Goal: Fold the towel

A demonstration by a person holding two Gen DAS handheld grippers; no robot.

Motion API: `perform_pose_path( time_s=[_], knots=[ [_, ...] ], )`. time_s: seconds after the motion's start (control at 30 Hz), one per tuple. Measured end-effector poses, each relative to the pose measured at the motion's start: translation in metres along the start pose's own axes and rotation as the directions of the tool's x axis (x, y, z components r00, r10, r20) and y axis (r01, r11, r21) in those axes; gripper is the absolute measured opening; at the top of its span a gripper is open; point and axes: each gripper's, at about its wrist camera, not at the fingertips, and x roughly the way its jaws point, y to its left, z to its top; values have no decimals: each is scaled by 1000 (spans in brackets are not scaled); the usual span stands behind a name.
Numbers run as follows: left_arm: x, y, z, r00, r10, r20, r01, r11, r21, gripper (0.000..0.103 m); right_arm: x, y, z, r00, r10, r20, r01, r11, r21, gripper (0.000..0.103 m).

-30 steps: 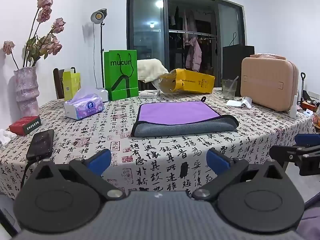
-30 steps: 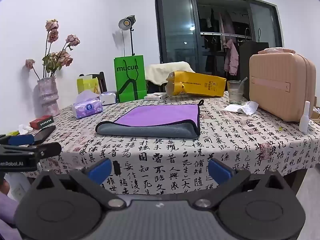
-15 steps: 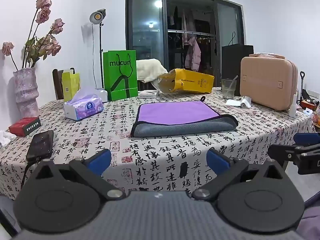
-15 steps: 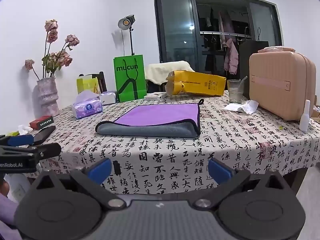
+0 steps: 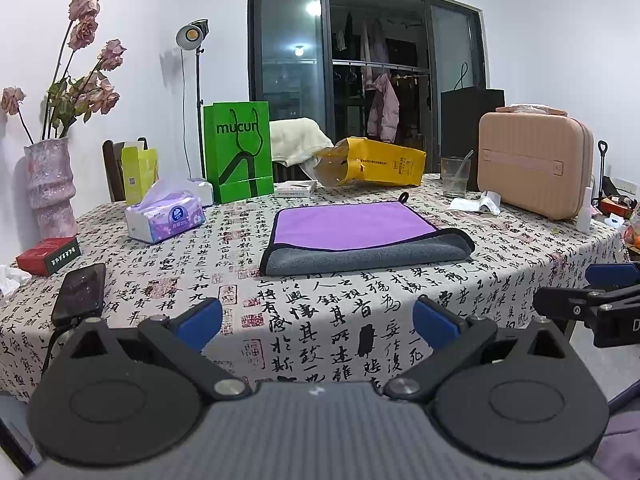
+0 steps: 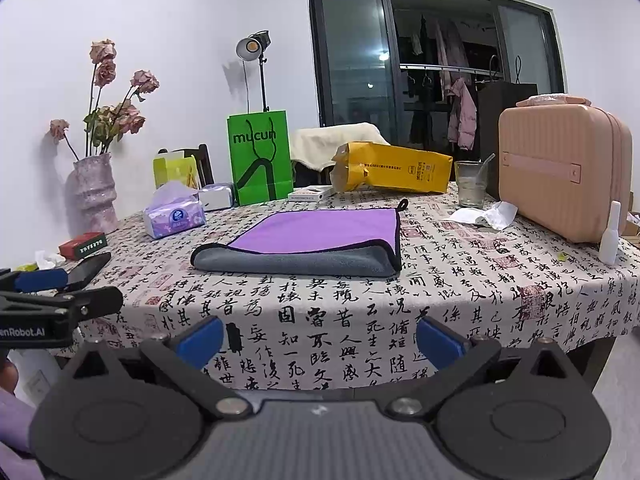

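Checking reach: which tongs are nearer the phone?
Left. The left tongs hang off the table's front edge near the phone; the right tongs sit farther along that edge.

1. The right gripper (image 5: 596,300) is cut off by the right edge of the left wrist view.
2. The tablecloth's (image 6: 360,312) printed characters are too small to read.
3. The orange object (image 5: 634,236) at the right edge is mostly cropped.

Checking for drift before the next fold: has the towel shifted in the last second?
No. The towel keeps its place on the table, its loop toward the yellow bag as before.
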Motion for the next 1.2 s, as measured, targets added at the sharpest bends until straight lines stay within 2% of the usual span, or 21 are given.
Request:
perform_pose_path(
  time_s=[1.2],
  knots=[
    [0,-1,0,1000,0,1,0,1000,5,103,2,1,-3,1000,6,-9,-6,1000,12,103]
  ],
)
